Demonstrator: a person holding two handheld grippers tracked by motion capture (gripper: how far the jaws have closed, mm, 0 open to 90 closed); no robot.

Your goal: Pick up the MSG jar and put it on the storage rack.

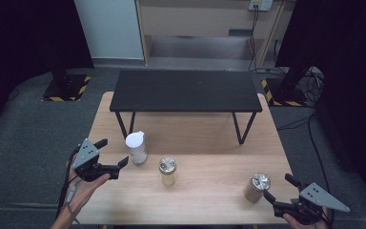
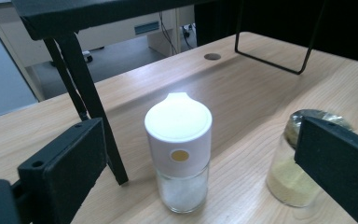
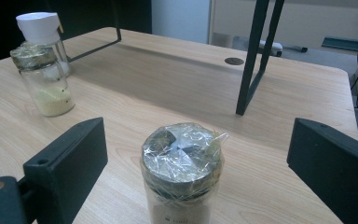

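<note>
Left gripper (image 1: 113, 153) spread wide, level with white-capped shaker (image 1: 137, 148), not touching; yellow-powder jar (image 1: 167, 171) upright mid-table (image 1: 209, 138), near shaker; foil-topped jar (image 1: 257, 187) standing just before right gripper (image 1: 277, 187), jaws wide apart, nothing held.

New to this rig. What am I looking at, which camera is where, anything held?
No robot: a person holds a two-jaw hand-held gripper in each hand, the left hand-held gripper and the right hand-held gripper. The high view looks down from above; the other two cameras ride on the grippers. On the wooden table stand a white-capped jar, a jar of yellow powder, a foil-topped jar and a black stand. Both grippers are open, each aimed at its nearest jar, holding nothing.
</note>
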